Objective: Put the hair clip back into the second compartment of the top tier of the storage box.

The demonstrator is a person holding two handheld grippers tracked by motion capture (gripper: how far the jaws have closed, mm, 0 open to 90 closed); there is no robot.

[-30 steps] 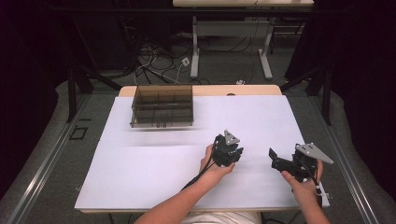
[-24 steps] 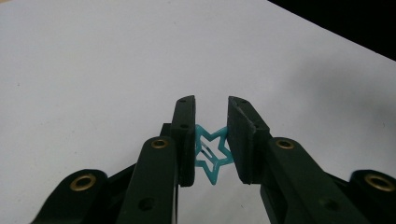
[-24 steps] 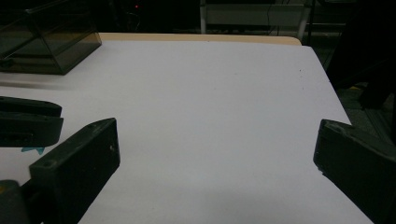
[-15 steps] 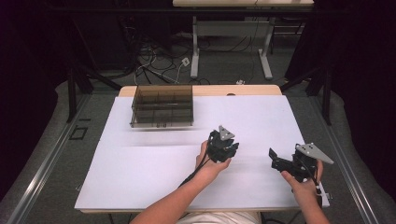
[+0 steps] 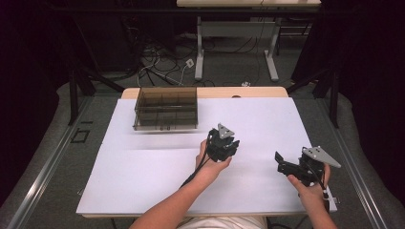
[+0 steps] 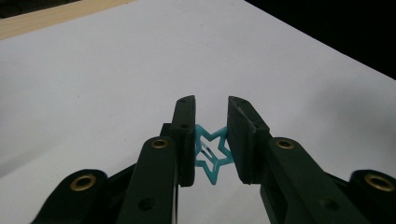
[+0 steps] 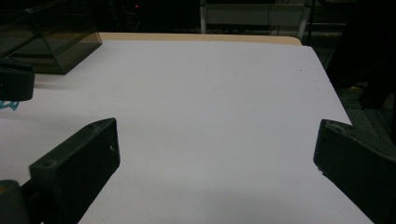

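Observation:
A small teal star-shaped piece [image 6: 211, 156] sits pinched between the jaws of my left gripper [image 6: 210, 105], which is shut on it just above the white table. In the high view my left gripper [image 5: 220, 143] is near the table's middle, a short way in front of and to the right of the compartment box. My right gripper [image 5: 281, 162] rests near the front right of the table, and its jaws stand wide open with nothing between them [image 7: 217, 135]. At the left edge of the right gripper view, the left gripper [image 7: 14, 79] shows with a bit of the teal star [image 7: 8, 106] under it.
A dark translucent box [image 5: 165, 109] with several compartments stands at the back left of the white sheet [image 5: 143, 176]; it also shows in the right gripper view [image 7: 51, 42]. The table's right edge [image 7: 327, 79] lies near the right gripper.
My left gripper has drifted left and a little farther back, toward the box, with the star in it. The right gripper has stayed still.

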